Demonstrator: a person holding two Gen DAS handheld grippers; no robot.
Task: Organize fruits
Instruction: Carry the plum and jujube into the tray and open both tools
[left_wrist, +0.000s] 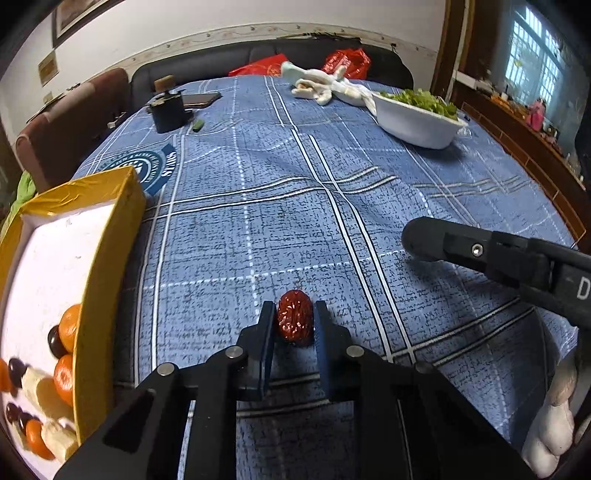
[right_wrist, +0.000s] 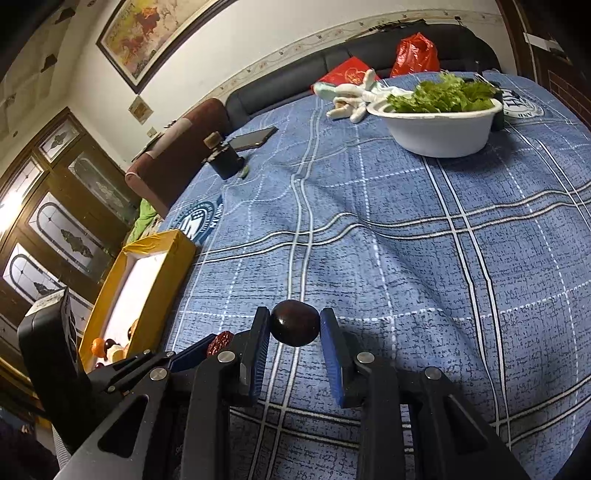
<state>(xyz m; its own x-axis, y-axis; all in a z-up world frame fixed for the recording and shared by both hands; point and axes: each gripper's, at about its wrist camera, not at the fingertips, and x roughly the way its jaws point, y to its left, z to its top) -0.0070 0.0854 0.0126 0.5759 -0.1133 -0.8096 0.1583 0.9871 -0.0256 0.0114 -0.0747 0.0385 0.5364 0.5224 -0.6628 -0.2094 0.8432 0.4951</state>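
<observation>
A wrinkled red date (left_wrist: 294, 322) lies on the blue checked tablecloth (left_wrist: 295, 206), and my left gripper (left_wrist: 294, 308) is shut on it, both pads against its sides. My right gripper (right_wrist: 294, 314) is shut on a dark, glossy round fruit (right_wrist: 294, 326) just over the cloth. A yellow box (left_wrist: 107, 258) with a white inside stands to the left and holds small oranges (left_wrist: 70, 326), dark fruits and pale slices. The right wrist view shows the same yellow box (right_wrist: 162, 280) and the date (right_wrist: 220, 341) between the left gripper's blue pads. The right gripper's finger (left_wrist: 424, 240) shows at the right in the left wrist view.
A white bowl of lettuce (left_wrist: 417, 122) stands at the far right of the table. White gloves (left_wrist: 325, 86), a phone (left_wrist: 201, 99) and a black container (left_wrist: 168, 112) lie at the far side. A gloved hand (left_wrist: 554, 417) holds the right gripper. Brown chairs stand to the left.
</observation>
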